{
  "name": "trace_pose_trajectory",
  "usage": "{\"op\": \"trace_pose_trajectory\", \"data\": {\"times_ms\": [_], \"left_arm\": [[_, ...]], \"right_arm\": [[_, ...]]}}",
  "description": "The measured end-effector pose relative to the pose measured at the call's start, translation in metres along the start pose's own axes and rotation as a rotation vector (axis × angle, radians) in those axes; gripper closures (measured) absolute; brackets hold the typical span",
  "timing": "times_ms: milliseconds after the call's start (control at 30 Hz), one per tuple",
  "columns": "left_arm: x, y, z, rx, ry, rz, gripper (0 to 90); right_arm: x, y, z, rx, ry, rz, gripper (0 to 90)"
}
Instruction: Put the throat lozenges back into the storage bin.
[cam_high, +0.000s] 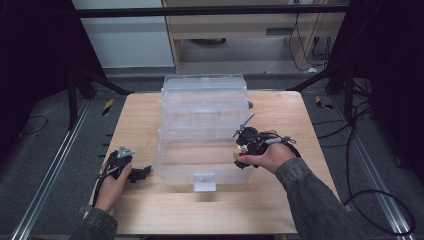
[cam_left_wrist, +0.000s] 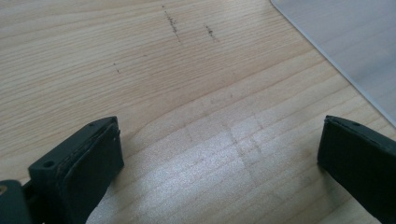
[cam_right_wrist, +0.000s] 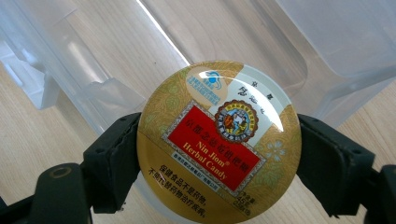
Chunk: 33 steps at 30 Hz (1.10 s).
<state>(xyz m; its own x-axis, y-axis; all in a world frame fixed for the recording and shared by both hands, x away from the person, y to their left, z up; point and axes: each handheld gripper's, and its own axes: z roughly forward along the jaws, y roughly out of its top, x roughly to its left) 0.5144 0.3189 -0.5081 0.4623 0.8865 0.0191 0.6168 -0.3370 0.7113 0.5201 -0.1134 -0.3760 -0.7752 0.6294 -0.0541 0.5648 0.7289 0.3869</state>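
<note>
A round gold candy tin (cam_right_wrist: 219, 140) with a red label is clamped between the two jaws of my right gripper (cam_right_wrist: 219, 154), held above the rim of a clear plastic box (cam_right_wrist: 116, 56). From above, the right gripper (cam_high: 243, 150) sits at the right rim of the clear box (cam_high: 172, 172), whose lid stands open at the back. My left gripper (cam_high: 142, 172) rests low on the wooden table (cam_high: 135, 115), left of the box. Its jaws stand wide apart over bare wood in the left gripper view (cam_left_wrist: 219, 154), with nothing between them.
A white latch (cam_high: 204, 182) sticks out at the box's front wall. A corner of the clear box (cam_left_wrist: 345, 42) shows at the upper right of the left gripper view. Metal rails and cables run along the floor on both sides of the table.
</note>
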Motion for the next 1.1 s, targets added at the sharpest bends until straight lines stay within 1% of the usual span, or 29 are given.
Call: {"op": "trace_pose_trajectory", "data": {"times_ms": [33, 167, 333, 500, 633, 800, 967, 1100], "left_arm": [[0.000, 0.000, 0.000, 0.000, 0.000, 0.000, 0.0], [0.000, 0.000, 0.000, 0.000, -0.001, 0.001, 0.0], [0.000, 0.000, 0.000, -0.003, -0.001, -0.002, 0.0], [0.000, 0.000, 0.000, -0.002, -0.001, -0.001, 0.0], [0.000, 0.000, 0.000, 0.002, -0.001, 0.003, 0.0], [0.000, 0.000, 0.000, 0.000, -0.001, 0.002, 0.0], [0.000, 0.000, 0.000, 0.000, -0.001, 0.002, 0.0], [0.000, 0.000, -0.001, 0.000, -0.007, 0.014, 0.5]], "right_arm": [[-0.001, 0.000, 0.000, -0.002, 0.005, -0.001, 15.5], [-0.002, -0.001, -0.003, -0.014, -0.004, 0.008, 14.2], [-0.003, -0.002, -0.010, -0.028, -0.012, 0.006, 21.8], [-0.005, -0.003, -0.017, -0.041, -0.021, 0.003, 31.4], [-0.006, -0.003, -0.020, -0.049, -0.030, -0.009, 35.1], [-0.006, -0.003, -0.023, -0.053, -0.046, -0.017, 35.1], [-0.006, -0.002, -0.025, -0.058, -0.051, -0.029, 34.1], [-0.006, -0.002, -0.028, -0.058, -0.065, -0.034, 30.5]]}}
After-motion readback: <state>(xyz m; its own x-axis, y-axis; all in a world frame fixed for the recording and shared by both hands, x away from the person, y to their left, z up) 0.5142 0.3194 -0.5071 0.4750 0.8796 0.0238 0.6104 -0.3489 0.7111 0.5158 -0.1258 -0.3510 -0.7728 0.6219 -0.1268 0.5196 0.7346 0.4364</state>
